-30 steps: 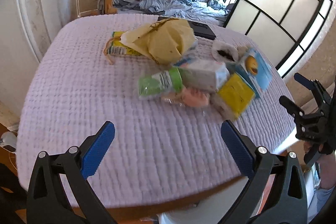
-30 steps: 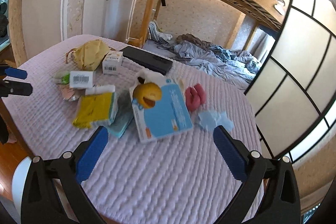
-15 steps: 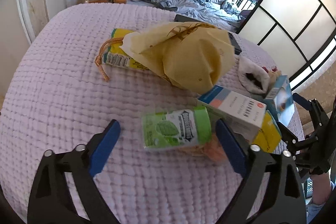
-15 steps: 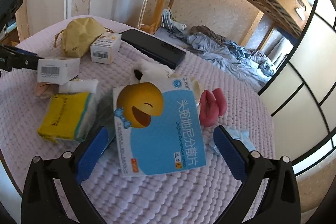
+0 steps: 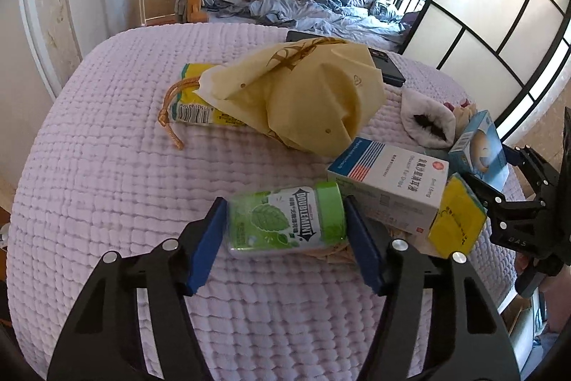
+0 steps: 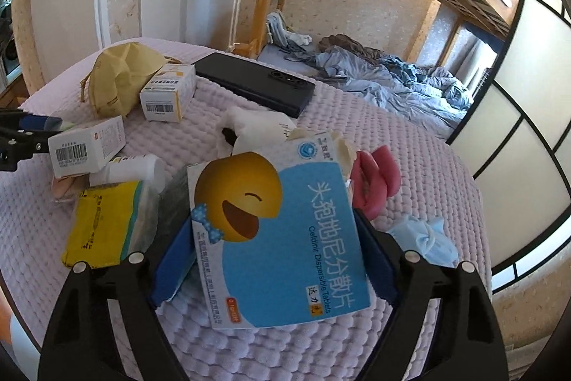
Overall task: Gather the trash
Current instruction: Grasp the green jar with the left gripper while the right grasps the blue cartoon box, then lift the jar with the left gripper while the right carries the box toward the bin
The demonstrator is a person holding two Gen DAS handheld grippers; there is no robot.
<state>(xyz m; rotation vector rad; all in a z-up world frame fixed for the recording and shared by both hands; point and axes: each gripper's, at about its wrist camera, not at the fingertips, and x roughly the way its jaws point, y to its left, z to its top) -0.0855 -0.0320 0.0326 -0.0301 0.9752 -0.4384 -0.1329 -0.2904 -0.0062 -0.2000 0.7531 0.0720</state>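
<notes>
Presently on the lilac quilted tabletop [image 5: 107,188]: a green Doublemint gum bottle [image 5: 285,224], lying on its side, bracketed end to end by the blue pads of the left gripper [image 5: 285,238], which appear to touch its base and cap. Behind it, a white medicine box with a blue-and-red striped end [image 5: 389,188], touching the bottle's cap end; beside that, a yellow tissue pack [image 5: 456,220]. Farther back, a pale yellow drawstring pouch [image 5: 307,95] draped over a yellow barcoded packet [image 5: 200,111], and a dark phone [image 5: 387,68] at the far edge. In the right wrist view, the right gripper [image 6: 274,252] is closed onto a blue Cefdinir tablet box with a laughing yellow face [image 6: 282,231], one pad against each long side, the box tilted above the cloth. Around it: the yellow tissue pack [image 6: 103,227], a pink lip-shaped item [image 6: 374,181], a crumpled blue face mask [image 6: 424,238], a white-and-orange box [image 6: 167,91] beside the pouch [image 6: 121,81], and the phone [image 6: 257,84].
</notes>
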